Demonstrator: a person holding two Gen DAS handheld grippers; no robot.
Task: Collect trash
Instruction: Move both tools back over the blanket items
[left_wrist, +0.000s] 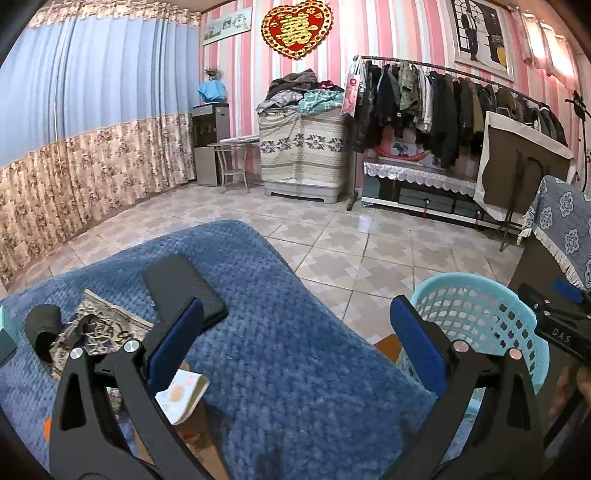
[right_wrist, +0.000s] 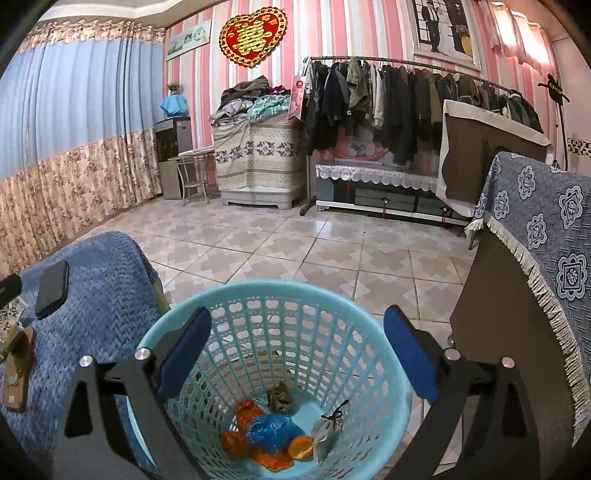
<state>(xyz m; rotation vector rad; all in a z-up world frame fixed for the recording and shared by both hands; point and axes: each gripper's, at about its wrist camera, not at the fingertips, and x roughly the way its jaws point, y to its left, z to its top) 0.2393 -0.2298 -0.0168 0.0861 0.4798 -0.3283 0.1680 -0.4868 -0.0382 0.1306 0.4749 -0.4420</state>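
- Inside the light-blue basket, at 6 o'clock in the right wrist view, four scraps are counted: an orange wrapper, a blue crumpled bag, a brown wad and a grey pouch, partly hidden by the wall.
- The right gripper is held wide above the rim, nothing gripped.
- The left gripper is spread wide, empty, over the blue blanket.
- One black phone is seen at 10 o'clock; a booklet is half covered by a finger.
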